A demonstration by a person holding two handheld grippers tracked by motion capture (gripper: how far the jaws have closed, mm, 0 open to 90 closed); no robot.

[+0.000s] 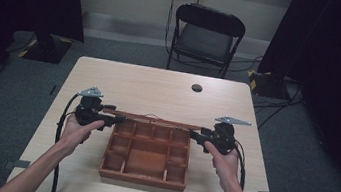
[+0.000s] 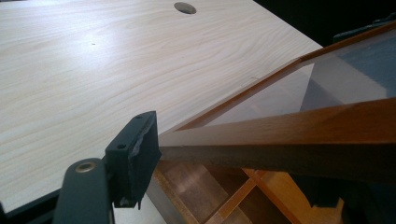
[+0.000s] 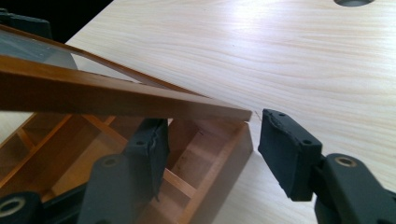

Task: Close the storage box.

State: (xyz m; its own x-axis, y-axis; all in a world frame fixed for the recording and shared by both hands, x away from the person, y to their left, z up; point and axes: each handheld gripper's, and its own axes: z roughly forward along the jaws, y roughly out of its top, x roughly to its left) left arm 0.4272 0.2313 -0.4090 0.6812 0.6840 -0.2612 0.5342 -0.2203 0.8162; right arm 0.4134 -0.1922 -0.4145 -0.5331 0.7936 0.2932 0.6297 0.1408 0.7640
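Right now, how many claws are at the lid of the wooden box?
2. The left claw is at the left end of the raised lid. The right claw is at its right end, with the lid's corner between its jaws.

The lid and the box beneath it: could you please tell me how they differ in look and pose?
The lid is a thin wooden frame around a clear pane; the box is deeper and split into compartments by wooden dividers. The lid is raised at a slant above the box, while the box lies flat on the table. Both are the same reddish-brown wood.
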